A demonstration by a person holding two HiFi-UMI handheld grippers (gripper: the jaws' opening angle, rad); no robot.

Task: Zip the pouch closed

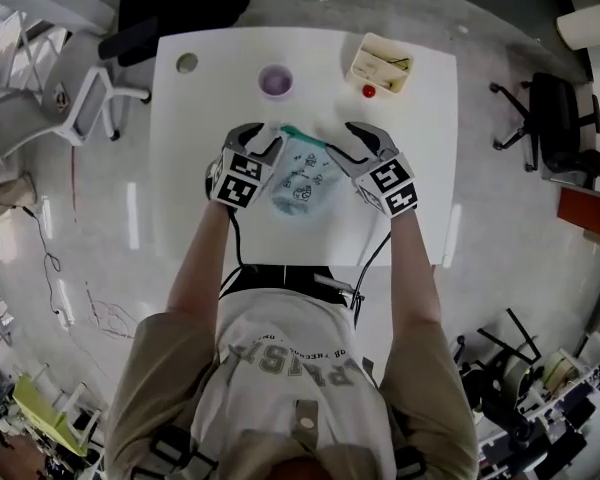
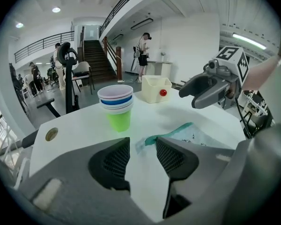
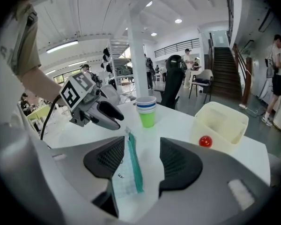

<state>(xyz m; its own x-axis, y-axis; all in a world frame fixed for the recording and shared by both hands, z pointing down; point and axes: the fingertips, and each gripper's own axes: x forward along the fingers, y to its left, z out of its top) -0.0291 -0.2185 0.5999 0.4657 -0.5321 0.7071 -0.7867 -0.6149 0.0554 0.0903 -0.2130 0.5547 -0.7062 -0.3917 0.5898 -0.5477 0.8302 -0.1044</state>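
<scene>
A pale blue printed pouch [image 1: 305, 180] lies flat on the white table [image 1: 190, 168], its teal zipper [image 1: 302, 135] along the far edge. My left gripper [image 1: 267, 138] rests at the pouch's left end and is open; in the left gripper view the pouch's end tab [image 2: 139, 145] lies between the spread jaws of the left gripper [image 2: 141, 146]. My right gripper [image 1: 340, 140] is open at the right end. In the right gripper view the teal zipper [image 3: 133, 165] runs through the gap of the right gripper [image 3: 143, 146], nearer its left jaw.
A stack of paper cups [image 1: 276, 81] stands beyond the pouch. At the far right are a cream bin [image 1: 382, 63] and a small red ball [image 1: 368, 91]. A round cable hole [image 1: 187, 63] is at the far left corner. Office chairs [image 1: 75, 108] surround the table.
</scene>
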